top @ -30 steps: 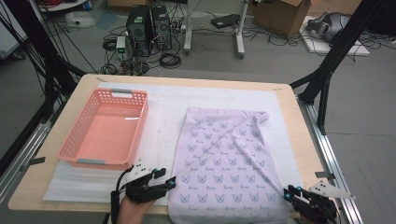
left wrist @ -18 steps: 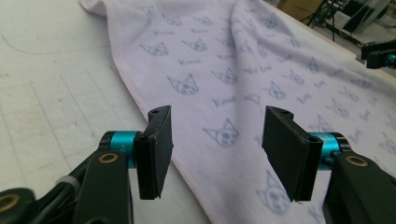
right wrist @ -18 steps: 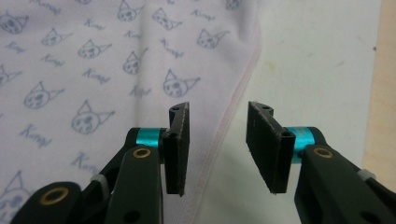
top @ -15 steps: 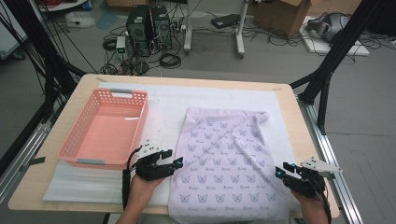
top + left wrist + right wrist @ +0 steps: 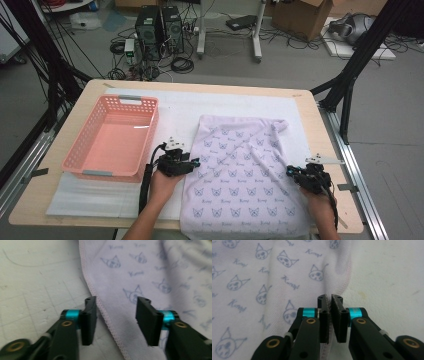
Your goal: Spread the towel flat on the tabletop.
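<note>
A pale lilac cloth (image 5: 242, 175) printed with small cat faces lies spread on the white mat (image 5: 175, 107) of a wooden worktop (image 5: 320, 125), its near end hanging just over the person's edge. The left gripper (image 5: 192, 164), held in the person's left hand (image 5: 162, 184), sits at the cloth's left hem. In the left gripper view its jaws stand apart, having just been closing, with the stitched hem (image 5: 100, 306) running up between them: one jaw rests over bare mat (image 5: 37, 285), the other over the cloth (image 5: 150, 272), and neither pad presses on the fabric.

At the opposite side, the right gripper (image 5: 295, 172) meets the cloth's right hem. The right gripper view shows its jaws drawn nearly together, having just been closing, with the cloth's stitched edge (image 5: 330, 315) pinched between the pads. Ahead of these jaws the fabric (image 5: 274, 277) rises in a soft fold, with bare mat (image 5: 387, 277) just beside it.

A pink plastic basket (image 5: 114, 137) stands on the mat beyond the left gripper's outer jaw, near it but apart, its ribbed bottom bare. Cables trail from both grippers back along the person's forearms.
</note>
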Demonstrator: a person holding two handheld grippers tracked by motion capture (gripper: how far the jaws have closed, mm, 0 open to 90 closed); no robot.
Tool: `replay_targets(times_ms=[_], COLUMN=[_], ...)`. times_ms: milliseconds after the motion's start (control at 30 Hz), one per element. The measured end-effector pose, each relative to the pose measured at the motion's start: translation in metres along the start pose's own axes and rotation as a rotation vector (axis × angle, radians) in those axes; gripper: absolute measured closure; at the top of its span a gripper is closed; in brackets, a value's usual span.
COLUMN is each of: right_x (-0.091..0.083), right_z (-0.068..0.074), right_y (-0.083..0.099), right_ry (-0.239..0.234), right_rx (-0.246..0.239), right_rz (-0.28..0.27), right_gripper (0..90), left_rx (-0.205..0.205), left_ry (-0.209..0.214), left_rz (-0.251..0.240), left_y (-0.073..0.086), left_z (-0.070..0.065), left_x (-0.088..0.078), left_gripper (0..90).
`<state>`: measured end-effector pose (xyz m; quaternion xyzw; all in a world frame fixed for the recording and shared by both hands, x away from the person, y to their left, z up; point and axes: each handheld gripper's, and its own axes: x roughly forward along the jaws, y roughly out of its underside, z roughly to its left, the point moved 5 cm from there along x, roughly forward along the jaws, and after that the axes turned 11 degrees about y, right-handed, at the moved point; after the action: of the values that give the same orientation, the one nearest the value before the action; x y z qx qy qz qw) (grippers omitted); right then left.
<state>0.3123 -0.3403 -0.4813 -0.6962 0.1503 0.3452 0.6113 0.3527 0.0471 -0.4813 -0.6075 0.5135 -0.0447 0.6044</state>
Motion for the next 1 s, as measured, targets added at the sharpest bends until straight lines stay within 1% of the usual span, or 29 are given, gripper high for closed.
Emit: replay_targets(times_ms=[33, 67, 100, 133, 167, 300, 367, 400, 467, 567, 633, 700, 733, 767, 800, 833, 867, 900, 933, 967, 1000], right_x=[-0.002, -0.006, -0.006, -0.013, -0.013, -0.024, -0.028, -0.029, -0.03, -0.032, -0.037, -0.044, -0.047, -0.05, -0.053, -0.055, -0.056, -0.057, -0.057, -0.057, -0.054], right_z=[-0.001, -0.001, -0.001, -0.003, -0.003, -0.007, -0.007, -0.006, -0.002, 0.005, 0.005, 0.002, 0.0, -0.002, -0.003, -0.004, -0.004, -0.005, -0.007, -0.008, -0.012], right_y=[0.001, 0.005, 0.005, 0.01, 0.01, 0.02, 0.022, 0.022, 0.022, 0.024, 0.028, 0.033, 0.036, 0.039, 0.041, 0.043, 0.043, 0.042, 0.04, 0.037, 0.028], right_ry=[-0.001, -0.009, -0.009, -0.006, -0.006, -0.018, -0.032, -0.039, -0.047, -0.048, -0.044, -0.043, -0.041, -0.037, -0.04, -0.052, -0.06, -0.052, -0.047, -0.048, -0.047], right_rx=[0.001, 0.001, 0.001, 0.004, 0.004, 0.001, 0.003, -0.004, -0.026, -0.077, -0.085, -0.076, -0.073, -0.083, -0.078, -0.081, -0.085, -0.082, -0.073, -0.056, -0.022], right_rz=[0.005, 0.009, 0.009, 0.012, 0.012, 0.017, 0.018, 0.015, 0.021, 0.036, 0.04, 0.044, 0.048, 0.05, 0.057, 0.063, 0.061, 0.046, 0.026, 0.008, -0.033], right_gripper=[85.7, 85.9, 85.9, 85.9, 85.9, 85.8, 85.7, 85.7, 85.7, 85.9, 86.0, 86.0, 86.0, 86.0, 85.6, 83.5, 76.0, 68.3, 64.8, 63.2, 60.8], left_rx=[0.038, 0.03, 0.027, 0.033, 0.028, 0.007, 0.003, 0.008, 0.001, -0.002, -0.012, -0.008, -0.012, -0.009, -0.011, -0.022, -0.027, -0.033, -0.029, -0.032, -0.029], left_ry=[-0.027, -0.02, -0.024, -0.033, -0.037, -0.018, -0.009, -0.007, -0.01, 0.008, 0.033, 0.065, 0.08, 0.091, 0.1, 0.11, 0.121, 0.128, 0.13, 0.133, 0.129], left_rz=[0.011, 0.014, 0.021, 0.026, 0.024, -0.01, -0.018, -0.014, -0.025, -0.02, -0.014, -0.014, -0.022, -0.03, -0.043, -0.058, -0.07, -0.082, -0.092, -0.106, -0.124], left_y=[0.0, 0.0, 0.001, 0.002, 0.005, 0.021, 0.027, 0.029, 0.031, 0.034, 0.036, 0.036, 0.035, 0.034, 0.031, 0.027, 0.023, 0.018, 0.014, 0.009, 0.004], left_z=[0.0, -0.001, -0.001, -0.002, -0.003, -0.004, -0.006, -0.007, -0.008, -0.01, -0.012, -0.015, -0.017, -0.017, -0.017, -0.016, -0.015, -0.014, -0.013, -0.011, -0.008], left_x=[-0.001, -0.001, -0.003, -0.006, -0.01, -0.027, -0.035, -0.039, -0.045, -0.05, -0.051, -0.05, -0.048, -0.047, -0.046, -0.044, -0.042, -0.04, -0.037, -0.034, -0.032], left_gripper=[76.3, 87.2, 87.2, 87.7, 87.7, 87.7, 87.8, 87.7, 87.7, 87.7, 87.6, 87.0, 86.2, 83.4, 76.6, 67.9, 60.8, 56.4, 52.6, 49.3, 47.6])
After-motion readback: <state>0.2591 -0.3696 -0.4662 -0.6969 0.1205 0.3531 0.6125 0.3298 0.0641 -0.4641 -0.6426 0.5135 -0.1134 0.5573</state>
